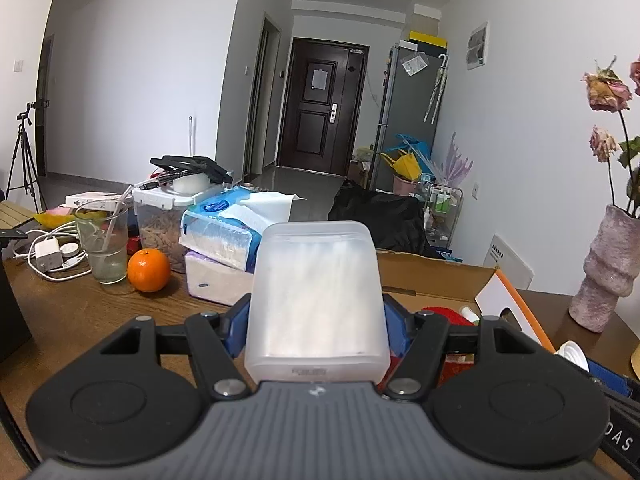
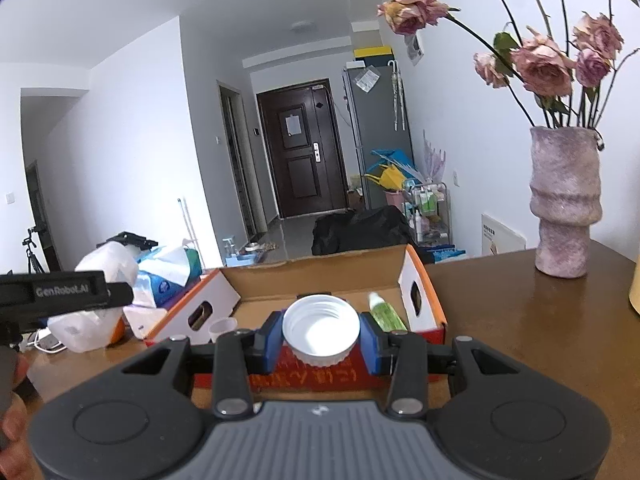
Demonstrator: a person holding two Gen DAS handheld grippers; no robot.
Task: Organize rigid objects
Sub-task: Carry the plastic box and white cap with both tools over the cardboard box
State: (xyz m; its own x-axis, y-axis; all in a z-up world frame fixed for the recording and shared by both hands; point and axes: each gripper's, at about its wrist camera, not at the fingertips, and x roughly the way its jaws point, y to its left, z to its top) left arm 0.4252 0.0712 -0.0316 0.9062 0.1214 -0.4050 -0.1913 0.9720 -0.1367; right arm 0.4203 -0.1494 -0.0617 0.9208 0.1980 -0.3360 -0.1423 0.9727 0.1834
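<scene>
Right wrist: vase [image 2: 565, 204] beside cardboard box [image 2: 320, 276].

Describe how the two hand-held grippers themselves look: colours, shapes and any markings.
Both look alike. The left hand-held gripper and right hand-held gripper have a ribbed grey body, two round black discs, black linkage arms with silver pivot pins, and blue finger pads. In the right wrist view, the left unit's black bar reads "GenRobot.AI".

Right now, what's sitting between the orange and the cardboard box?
In the left wrist view, stacked tissue packs lie between the orange and the cardboard box. The left gripper holds a frosted plastic box in front.
</scene>
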